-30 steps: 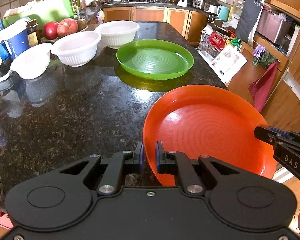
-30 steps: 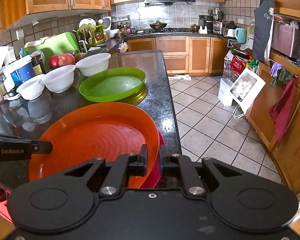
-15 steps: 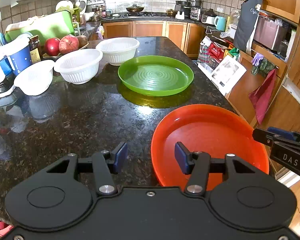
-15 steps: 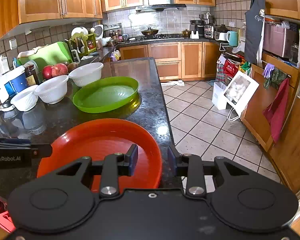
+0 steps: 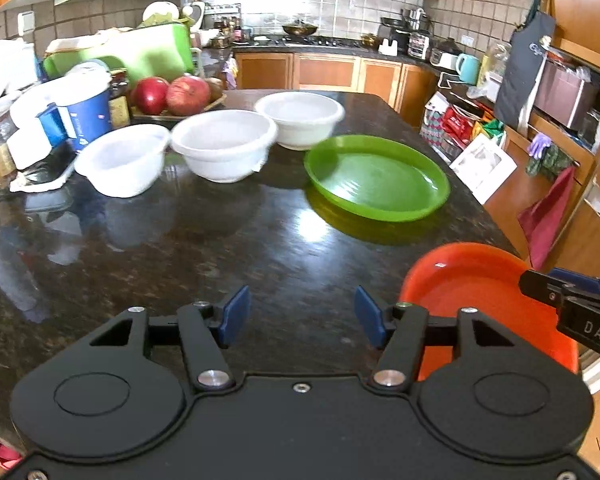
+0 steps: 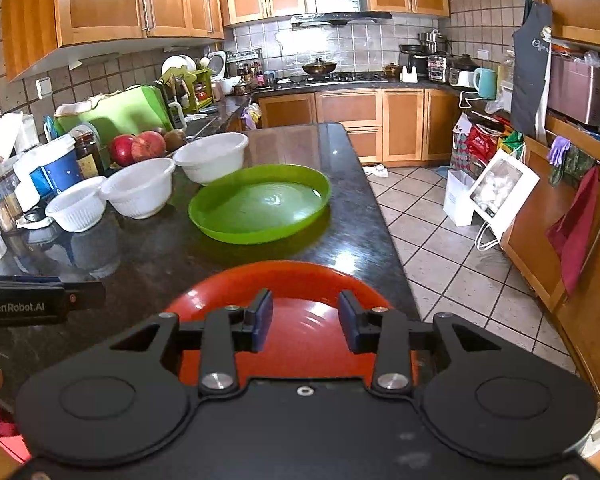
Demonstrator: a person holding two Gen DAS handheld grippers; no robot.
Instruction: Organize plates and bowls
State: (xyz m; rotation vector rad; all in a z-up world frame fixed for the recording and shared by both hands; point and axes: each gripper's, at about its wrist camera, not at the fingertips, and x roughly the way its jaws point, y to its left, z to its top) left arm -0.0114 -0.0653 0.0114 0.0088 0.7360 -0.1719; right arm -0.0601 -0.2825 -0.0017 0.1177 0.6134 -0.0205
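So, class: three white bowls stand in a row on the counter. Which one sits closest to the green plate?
The far-end white bowl, the one at the back of the row, next to the green plate. The middle bowl and the near bowl stand further left, towards the blue tub.

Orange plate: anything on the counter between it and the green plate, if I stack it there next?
Nothing visible. Only bare dark counter lies between the orange plate and the green plate; the three white bowls sit off to the left.
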